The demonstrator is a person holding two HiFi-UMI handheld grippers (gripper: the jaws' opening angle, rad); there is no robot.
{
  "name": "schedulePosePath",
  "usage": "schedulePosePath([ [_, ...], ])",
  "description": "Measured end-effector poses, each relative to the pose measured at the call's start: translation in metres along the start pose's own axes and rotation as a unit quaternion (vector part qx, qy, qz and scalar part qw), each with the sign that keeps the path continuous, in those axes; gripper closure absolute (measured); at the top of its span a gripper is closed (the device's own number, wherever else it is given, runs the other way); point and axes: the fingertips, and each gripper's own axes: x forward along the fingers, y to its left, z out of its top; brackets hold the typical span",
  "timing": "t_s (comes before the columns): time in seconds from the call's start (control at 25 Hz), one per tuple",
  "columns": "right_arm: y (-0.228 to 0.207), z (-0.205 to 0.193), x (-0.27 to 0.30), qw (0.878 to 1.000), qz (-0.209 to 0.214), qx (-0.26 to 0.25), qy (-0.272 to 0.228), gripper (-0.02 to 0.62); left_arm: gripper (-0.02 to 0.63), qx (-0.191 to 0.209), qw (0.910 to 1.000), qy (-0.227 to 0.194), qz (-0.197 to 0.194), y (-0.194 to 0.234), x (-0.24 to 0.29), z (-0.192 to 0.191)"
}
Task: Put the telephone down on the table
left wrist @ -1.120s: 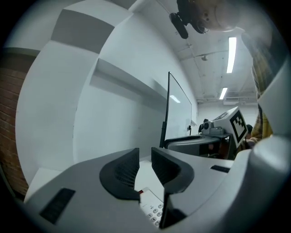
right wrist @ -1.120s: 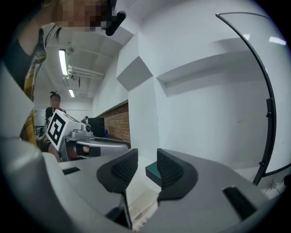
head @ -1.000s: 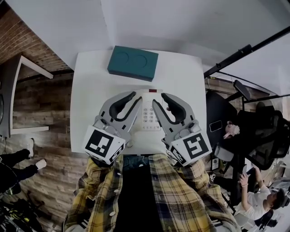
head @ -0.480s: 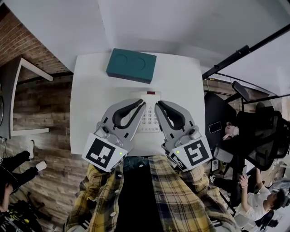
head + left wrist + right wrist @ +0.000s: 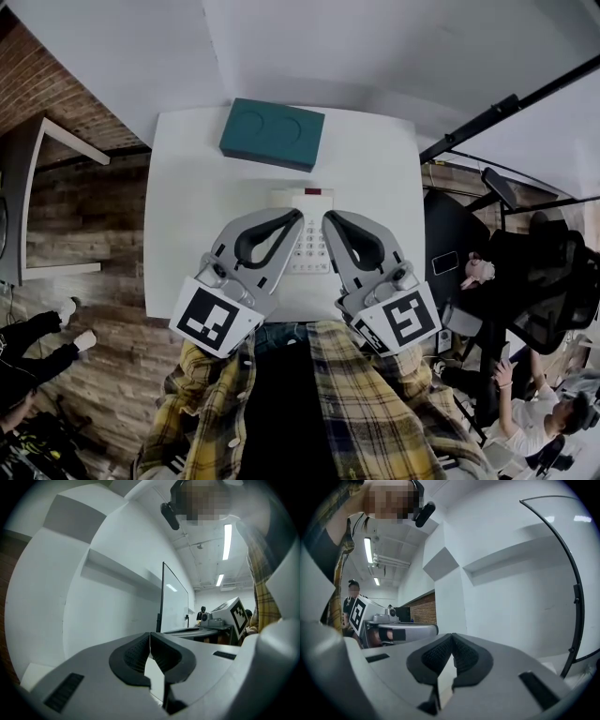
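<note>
Head view: a white push-button telephone (image 5: 310,242) lies flat on the white square worktop (image 5: 187,206), near the middle of its near edge, keypad up, with a small red patch at the telephone's far end. The left gripper (image 5: 298,217) and right gripper (image 5: 328,219) hang over it, one on each side of the keypad. A teal rectangular block (image 5: 273,133) with two shallow round hollows sits at the worktop's far edge; I cannot tell what the hollows hold. Only this view shows the telephone and the block.

Left gripper view: the dark ribbed fingers (image 5: 133,656) are pressed together and grip nothing. Beyond them are a white wall, ceiling strip lights (image 5: 228,535) and the right gripper's black-and-white marker cube (image 5: 237,613).

Right gripper view: the fingers (image 5: 436,657) are likewise closed tip to tip and hold nothing. A brick wall (image 5: 423,611) and the left gripper's marker cube (image 5: 357,613) show at left
</note>
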Motion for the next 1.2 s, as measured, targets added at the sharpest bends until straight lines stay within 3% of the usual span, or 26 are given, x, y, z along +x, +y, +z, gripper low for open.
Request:
schedulePosePath([
  [1.2, -0.0027, 0.0015, 0.0058, 1.000, 0.002, -0.027, 0.009, 0.571, 0.588, -0.009, 1.0000, -0.002, -0.002, 0.0079, 0.0029, -0.0048],
])
